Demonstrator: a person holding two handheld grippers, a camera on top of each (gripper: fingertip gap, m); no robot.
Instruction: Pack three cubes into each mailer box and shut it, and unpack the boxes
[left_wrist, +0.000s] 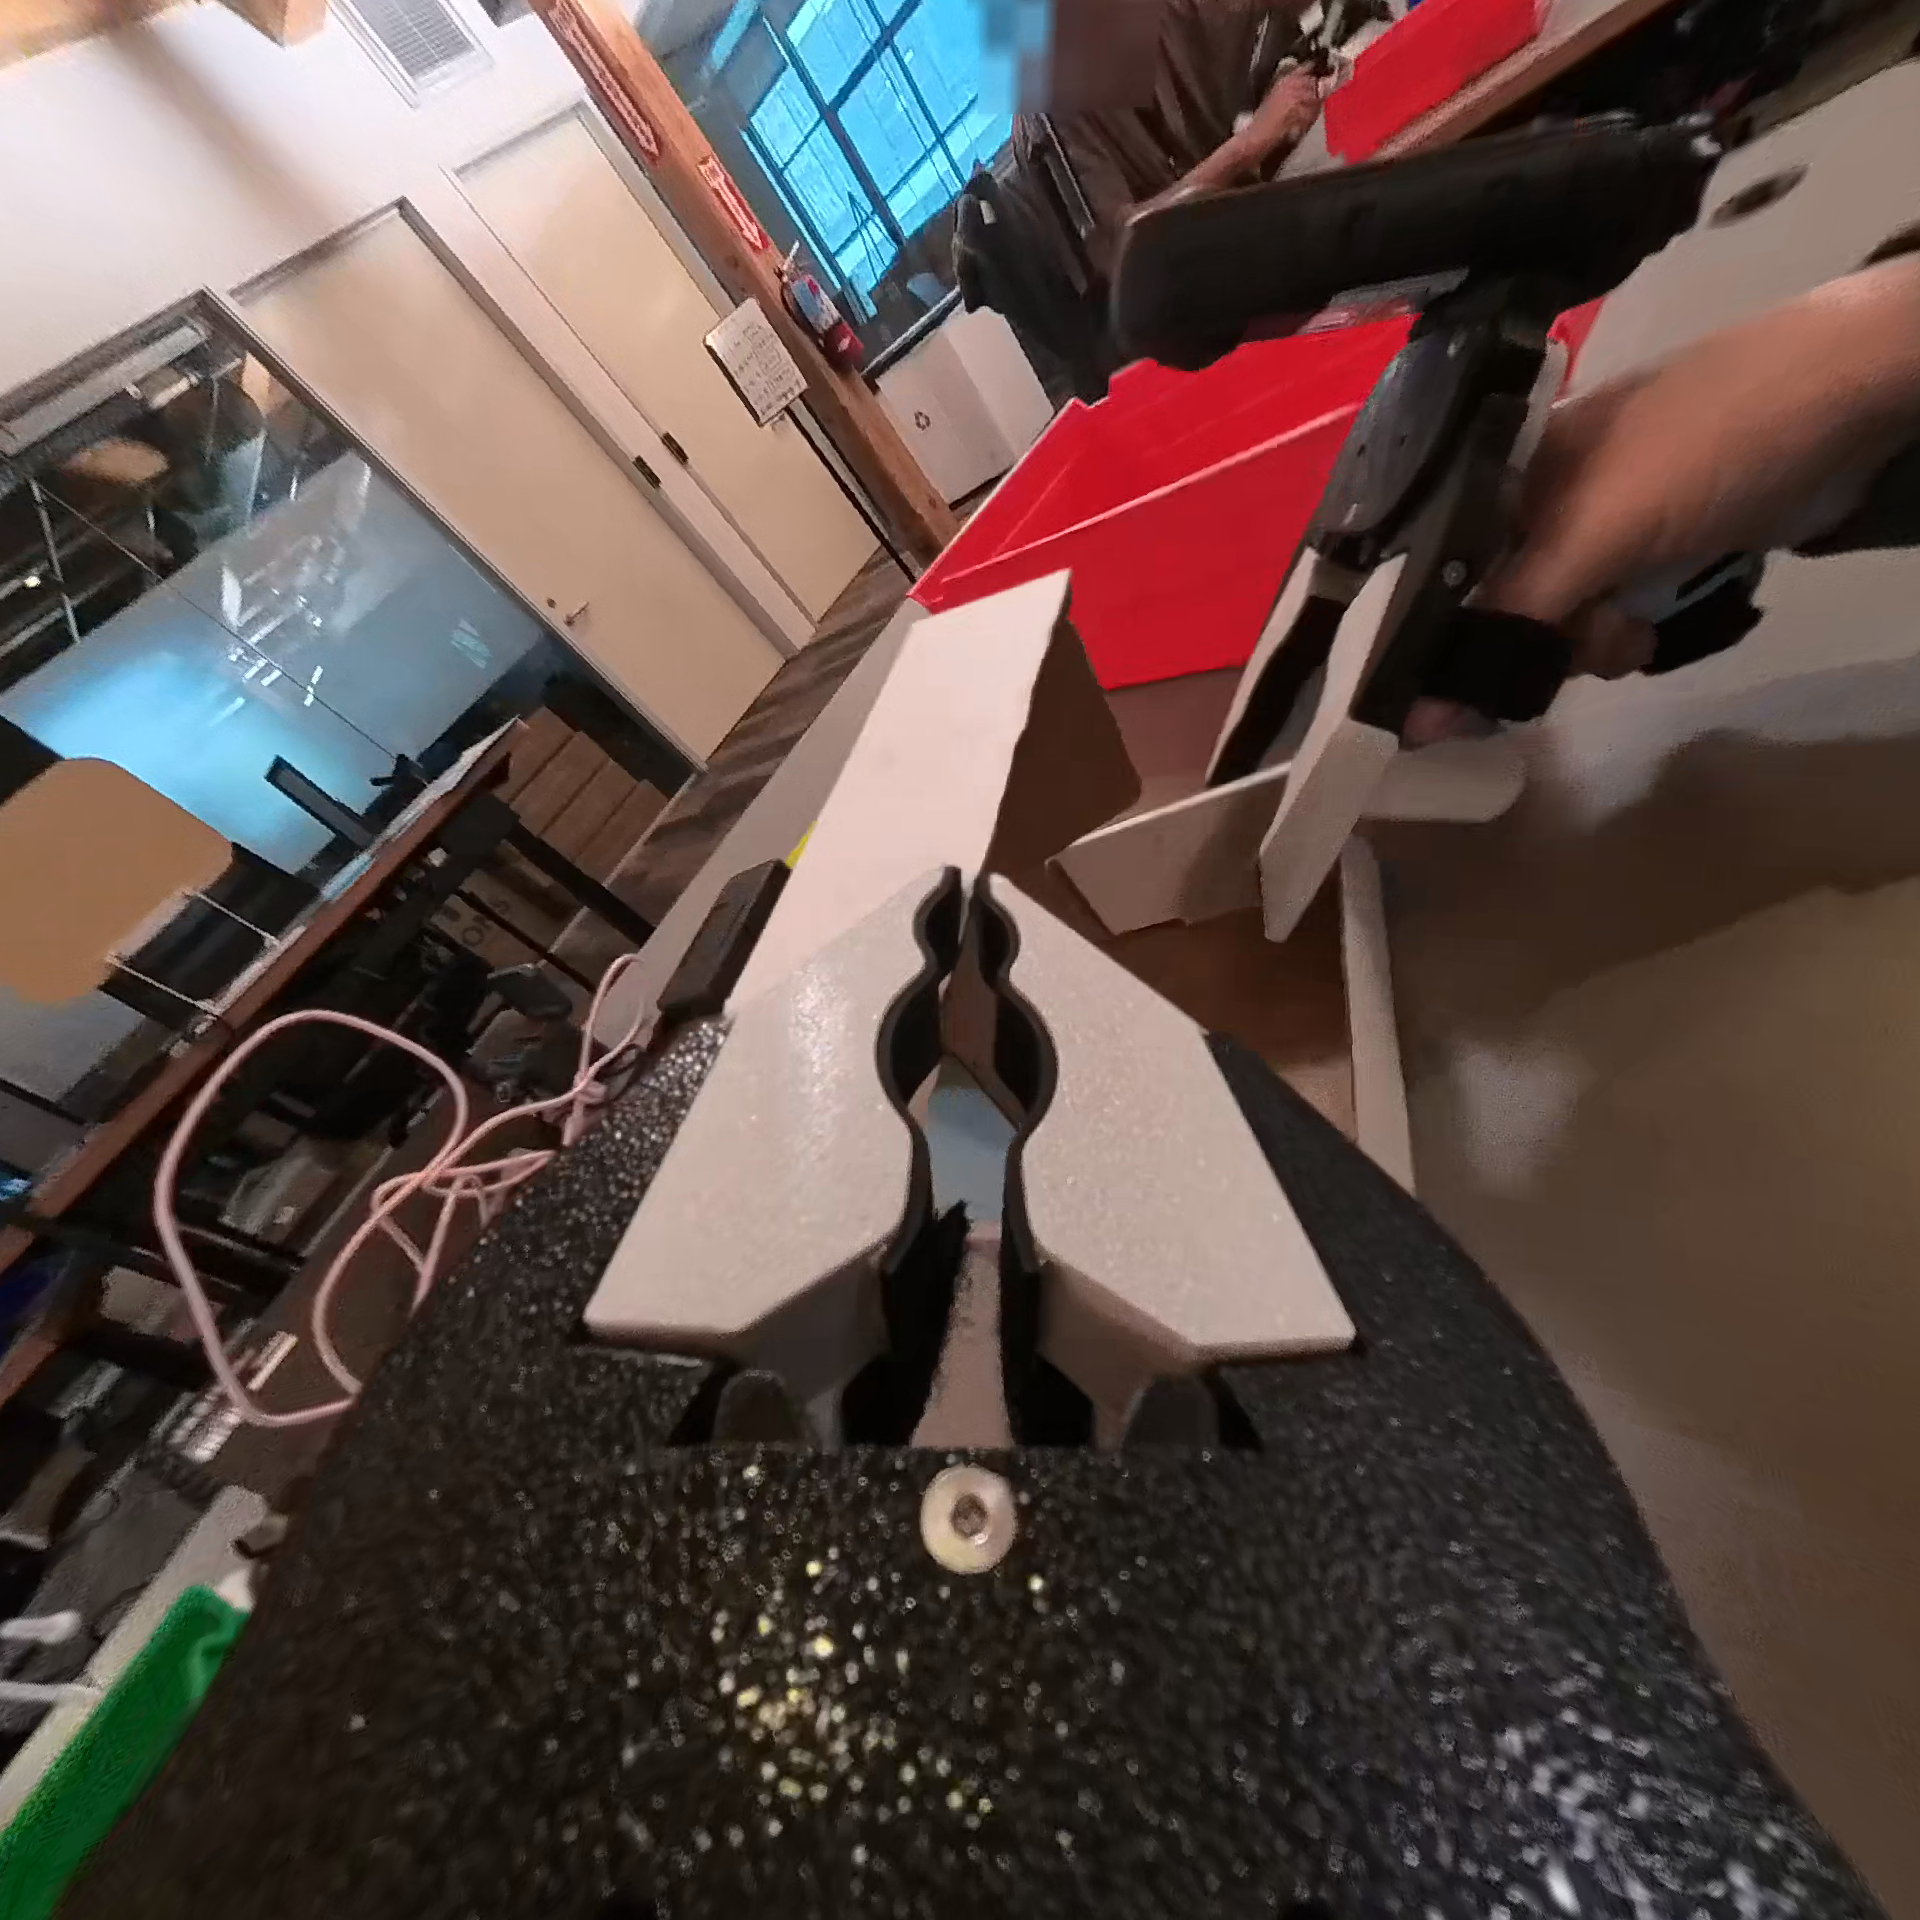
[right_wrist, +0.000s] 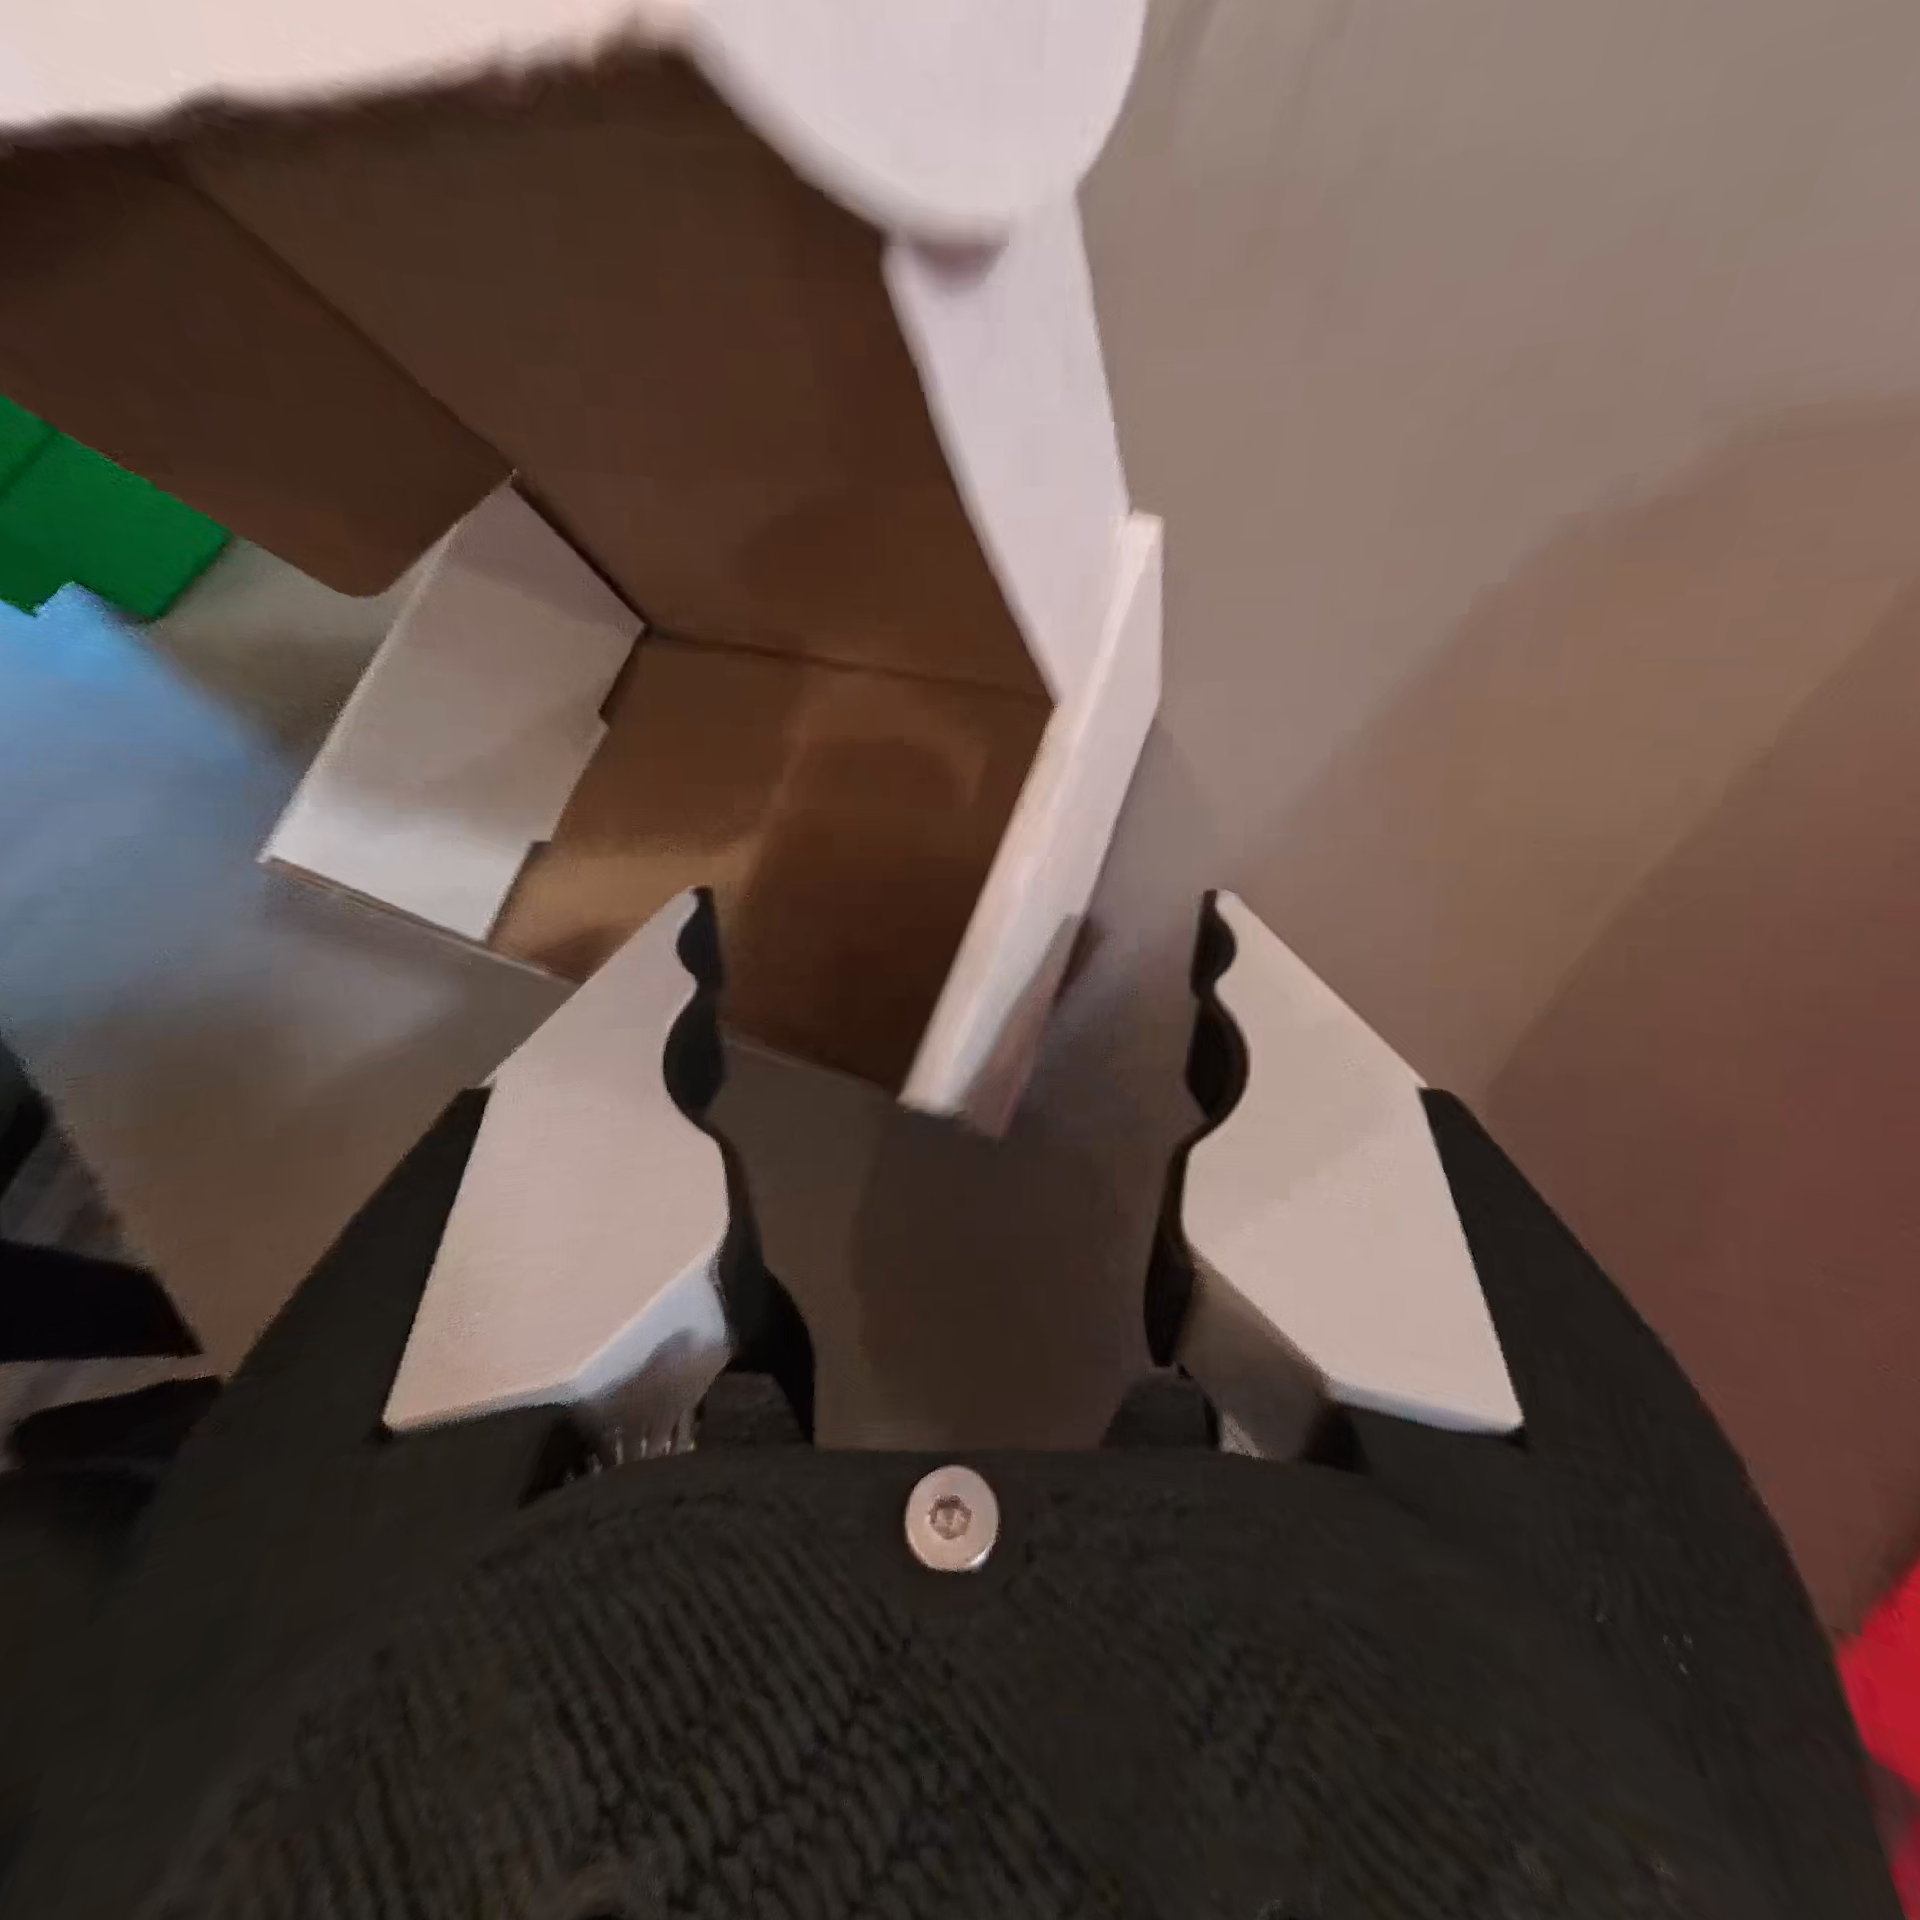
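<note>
An open white mailer box with a brown inside (left_wrist: 1226, 987) lies on the table. My left gripper (left_wrist: 968, 894) is shut on the box's white upright flap (left_wrist: 935, 748), and the thin card edge sits between its pads. My right gripper (right_wrist: 956, 904) is open above the box's near corner. The box's white side wall (right_wrist: 1049, 852) stands between its fingers and neither pad touches it. The right gripper also shows in the left wrist view (left_wrist: 1242, 854), held by a hand, at the box's far flaps. The box's bottom (right_wrist: 831, 790) looks bare. A green cube (right_wrist: 94, 520) and a blurred blue thing (right_wrist: 104, 748) lie left of the box.
A red bin (left_wrist: 1174, 520) stands on the table just behind the box. A black block (left_wrist: 727, 935) and a pink cable (left_wrist: 312, 1195) are at the table's left edge. A green object (left_wrist: 114, 1766) shows at the lower left. A person stands at the back.
</note>
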